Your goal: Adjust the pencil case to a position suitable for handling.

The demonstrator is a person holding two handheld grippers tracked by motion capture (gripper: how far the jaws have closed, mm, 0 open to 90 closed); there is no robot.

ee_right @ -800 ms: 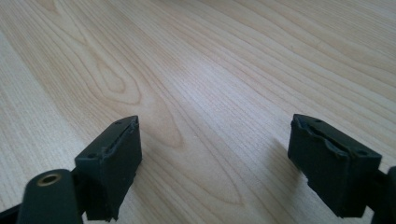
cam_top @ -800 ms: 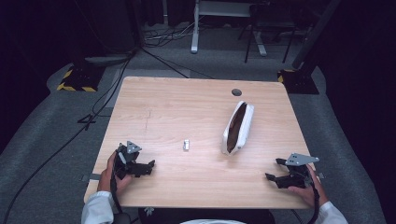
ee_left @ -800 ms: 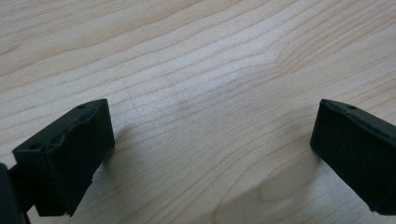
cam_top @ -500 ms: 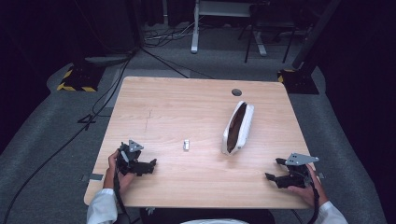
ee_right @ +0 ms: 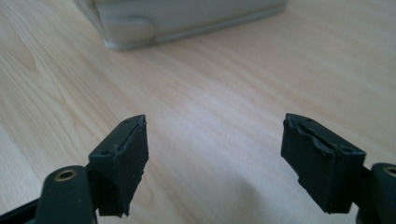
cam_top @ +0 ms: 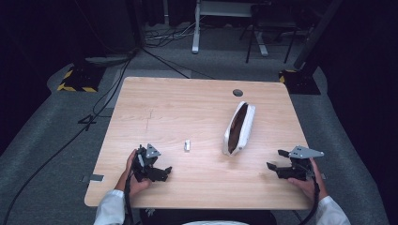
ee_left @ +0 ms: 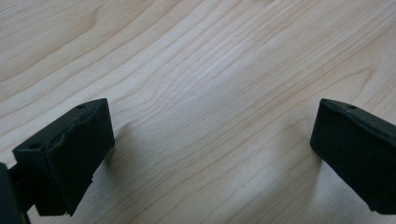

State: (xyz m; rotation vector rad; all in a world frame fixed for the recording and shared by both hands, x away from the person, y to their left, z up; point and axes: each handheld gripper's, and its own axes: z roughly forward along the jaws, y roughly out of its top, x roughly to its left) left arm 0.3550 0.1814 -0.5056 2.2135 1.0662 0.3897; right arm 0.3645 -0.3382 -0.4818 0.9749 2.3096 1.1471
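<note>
A white pouch (cam_top: 239,128) with a dark open inside lies right of the table's middle. A small pale block (cam_top: 187,146) rests on the wood left of it. Near the front left edge, my left gripper (cam_top: 162,172) is held low over the table, jaws open with only bare wood between them (ee_left: 210,154). My right gripper (cam_top: 276,160) sits near the front right edge, open and empty, pointing toward the pouch. In the right gripper view the pouch's pale side (ee_right: 177,21) lies just ahead of the open gripper (ee_right: 215,163).
The wooden table (cam_top: 178,108) has a round dark hole (cam_top: 237,92) near its far edge. Cables and a yellow-black striped foot (cam_top: 75,77) lie on the grey floor to the left. A metal stand (cam_top: 225,18) stands behind the table.
My left gripper has shifted slightly right and toward the front edge. The right gripper, the pouch and the small block have stayed put.
</note>
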